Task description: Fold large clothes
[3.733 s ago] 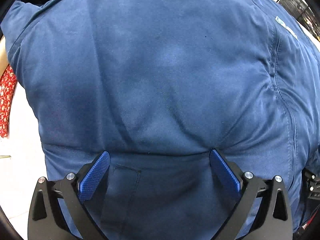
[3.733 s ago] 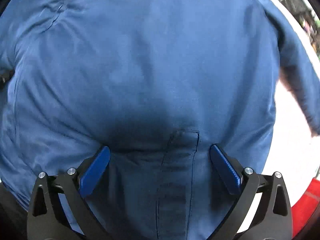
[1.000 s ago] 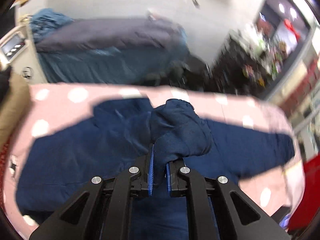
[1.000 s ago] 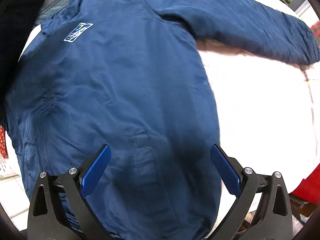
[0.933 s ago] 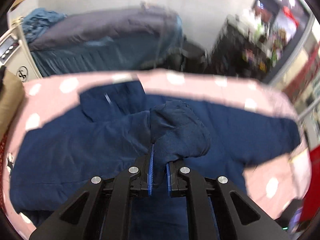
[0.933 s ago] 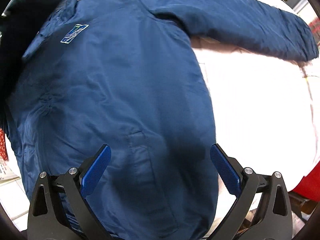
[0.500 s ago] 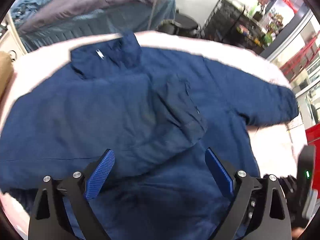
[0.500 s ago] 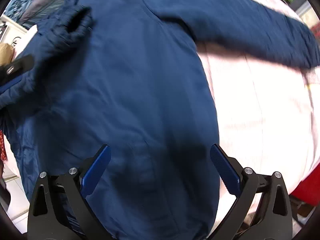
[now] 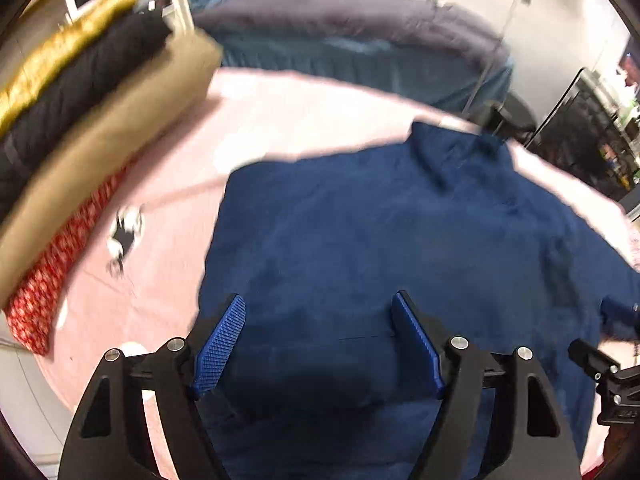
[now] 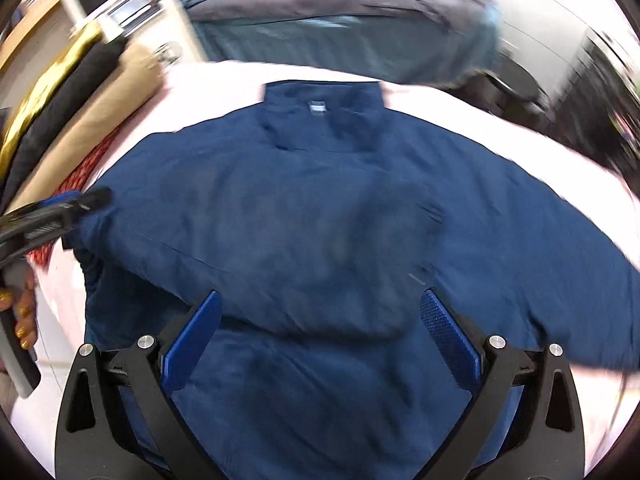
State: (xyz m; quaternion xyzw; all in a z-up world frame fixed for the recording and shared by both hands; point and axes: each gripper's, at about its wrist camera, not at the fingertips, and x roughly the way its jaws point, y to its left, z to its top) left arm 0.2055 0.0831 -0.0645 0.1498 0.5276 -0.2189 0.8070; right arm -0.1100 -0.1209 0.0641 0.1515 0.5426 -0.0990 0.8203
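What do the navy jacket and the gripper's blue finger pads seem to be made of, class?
Navy jacket: probably a thin woven synthetic, matte with faint sheen; it lies in soft puffy creases, perhaps lightly padded.
Right gripper finger pads: likely moulded rubber or plastic; a fine cross-hatched grip texture shows.
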